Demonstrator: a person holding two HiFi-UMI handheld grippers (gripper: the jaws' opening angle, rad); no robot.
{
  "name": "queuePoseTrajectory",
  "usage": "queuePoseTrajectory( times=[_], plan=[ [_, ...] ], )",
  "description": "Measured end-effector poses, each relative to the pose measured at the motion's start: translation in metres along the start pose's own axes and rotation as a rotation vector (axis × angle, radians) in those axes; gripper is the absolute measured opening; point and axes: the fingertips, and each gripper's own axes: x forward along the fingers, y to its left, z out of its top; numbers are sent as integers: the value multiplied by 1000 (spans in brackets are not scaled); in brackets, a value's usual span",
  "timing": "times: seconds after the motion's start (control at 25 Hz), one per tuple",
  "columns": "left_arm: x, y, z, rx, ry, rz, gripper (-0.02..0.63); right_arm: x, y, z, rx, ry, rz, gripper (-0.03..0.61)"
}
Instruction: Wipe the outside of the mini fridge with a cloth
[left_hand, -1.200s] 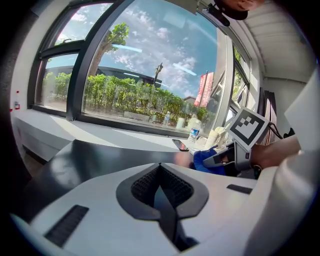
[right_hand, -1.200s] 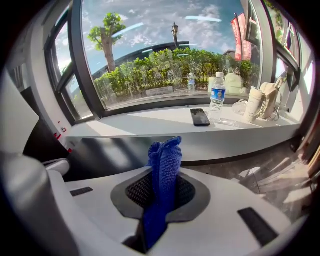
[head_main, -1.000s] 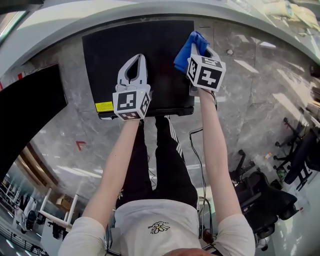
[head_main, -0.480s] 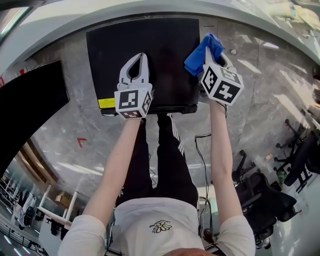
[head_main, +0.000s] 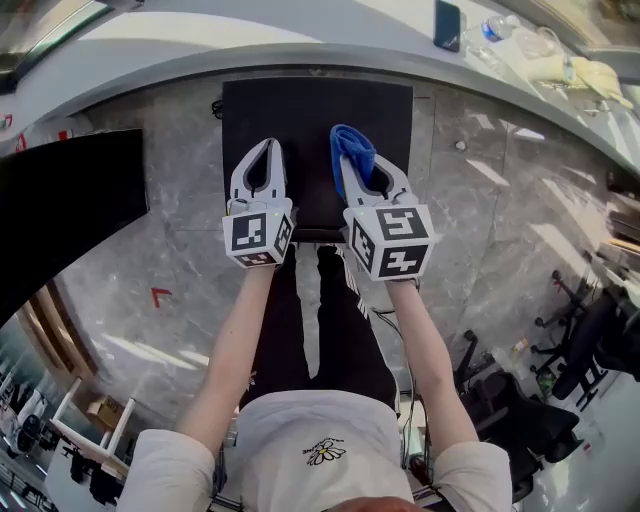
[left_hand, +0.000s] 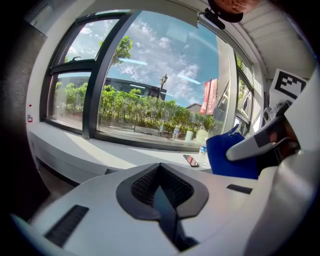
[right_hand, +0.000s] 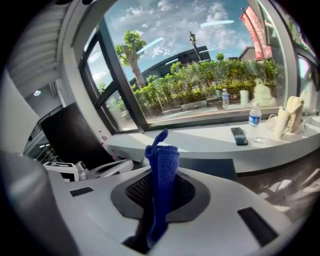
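Observation:
The black mini fridge (head_main: 315, 105) stands on the marble floor below me, seen from above. Both grippers hover over its top near the front edge. My left gripper (head_main: 264, 148) is on the left, its jaws shut with nothing between them (left_hand: 161, 172). To its right, my right gripper (head_main: 352, 165) is shut on a blue cloth (head_main: 354, 148). The cloth (right_hand: 162, 167) stands up bunched between the jaws. It also shows in the left gripper view as the blue cloth (left_hand: 229, 156) at the right. The frames do not show whether the cloth touches the fridge.
Behind the fridge runs a white window sill (head_main: 300, 40) with a phone (head_main: 447, 24) and a water bottle (head_main: 497, 28) on it. A large black cabinet (head_main: 60, 215) stands at the left. Office chairs (head_main: 590, 340) and a floor cable (head_main: 400, 330) lie at the right.
My right gripper has swung with the cloth from the fridge's right edge leftward to beside the left gripper. The left gripper has kept its place over the fridge top.

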Motion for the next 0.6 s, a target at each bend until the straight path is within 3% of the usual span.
queuePoseTrajectory(
  times=[0.28, 0.44, 0.6],
  plan=[
    [-59, 84, 34, -7, -64, 124, 5, 46, 139, 13, -36, 24, 210, 61],
    [-80, 138, 14, -11, -30, 203, 5, 91, 183, -13, 3, 88, 243, 61],
    [-89, 184, -15, -33, -4, 262, 5, 144, 201, -45, 22, 149, 213, 61]
  ],
)
